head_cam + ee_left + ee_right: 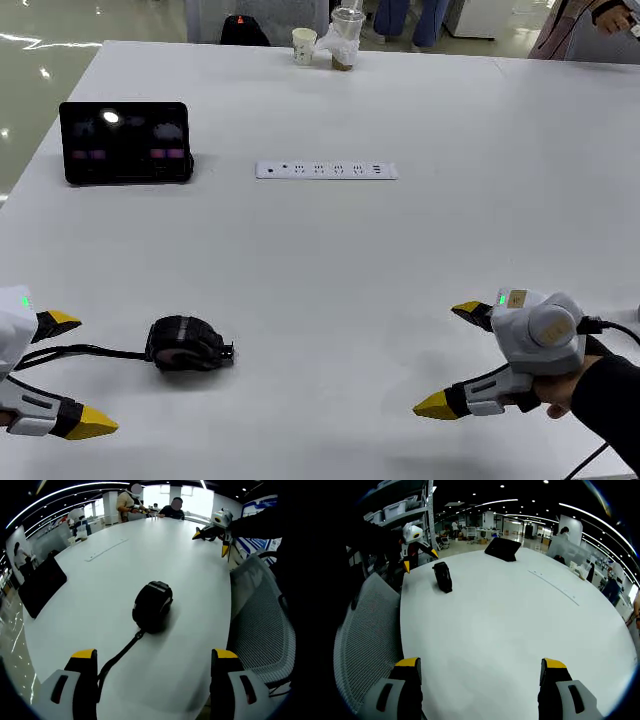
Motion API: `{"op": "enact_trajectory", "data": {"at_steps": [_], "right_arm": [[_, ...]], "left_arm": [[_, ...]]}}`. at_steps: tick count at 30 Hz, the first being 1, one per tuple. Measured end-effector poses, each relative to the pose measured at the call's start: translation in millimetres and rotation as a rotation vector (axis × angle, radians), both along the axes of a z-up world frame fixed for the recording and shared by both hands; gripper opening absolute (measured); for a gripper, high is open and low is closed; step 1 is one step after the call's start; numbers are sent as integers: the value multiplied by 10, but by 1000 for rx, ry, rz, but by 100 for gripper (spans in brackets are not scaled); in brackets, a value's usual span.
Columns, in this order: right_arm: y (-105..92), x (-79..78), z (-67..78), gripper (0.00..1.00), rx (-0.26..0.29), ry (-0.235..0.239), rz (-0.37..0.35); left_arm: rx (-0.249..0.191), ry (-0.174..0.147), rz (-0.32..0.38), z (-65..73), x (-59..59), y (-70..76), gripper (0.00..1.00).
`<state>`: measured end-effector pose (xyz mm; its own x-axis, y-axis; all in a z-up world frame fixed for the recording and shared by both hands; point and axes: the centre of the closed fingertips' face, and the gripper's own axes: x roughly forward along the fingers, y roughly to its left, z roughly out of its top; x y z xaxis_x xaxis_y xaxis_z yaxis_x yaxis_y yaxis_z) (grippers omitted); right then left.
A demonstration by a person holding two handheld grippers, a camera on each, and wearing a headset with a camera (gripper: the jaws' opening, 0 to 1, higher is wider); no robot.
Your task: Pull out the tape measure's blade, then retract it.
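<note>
A black tape measure [187, 344] lies on the white table [330, 260] at the near left, its black wrist strap [85, 352] trailing left. In the left gripper view the tape measure [152, 605] sits just ahead of the open jaws, strap running back between them. My left gripper [70, 372] is open at the left edge, a short way from the case. My right gripper [452, 358] stands open at the near right, far from the tape measure [442, 576], with nothing between its yellow-tipped fingers.
A dark tablet [125, 141] stands at the far left and a white power strip [326, 170] lies mid-table. Cups [304, 45] sit at the far edge. A mesh chair [260, 620] is beside the table's near edge. People sit in the background.
</note>
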<state>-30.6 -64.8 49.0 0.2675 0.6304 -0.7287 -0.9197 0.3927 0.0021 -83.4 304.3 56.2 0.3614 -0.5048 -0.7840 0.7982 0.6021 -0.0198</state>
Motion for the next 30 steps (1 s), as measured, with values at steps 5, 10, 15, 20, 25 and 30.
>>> {"op": "enact_trajectory", "data": {"at_steps": [5,10,15,20,25,30], "right_arm": [[124,12,10,99,8,3,17],[270,28,11,99,9,-2,47],[395,85,24,99,6,-30,73],[525,85,11,99,12,-20,82],[766,33,47,99,45,-20,131],[966,38,77,99,68,-19,164]], "left_arm": [[10,11,-38,4,51,-59,90],[29,19,-90,5,119,-144,89],[57,9,-143,6,205,-236,88],[85,-35,-218,1,288,-330,85],[94,-38,-256,-28,337,-442,84],[110,-28,-293,-65,371,-531,85]]}}
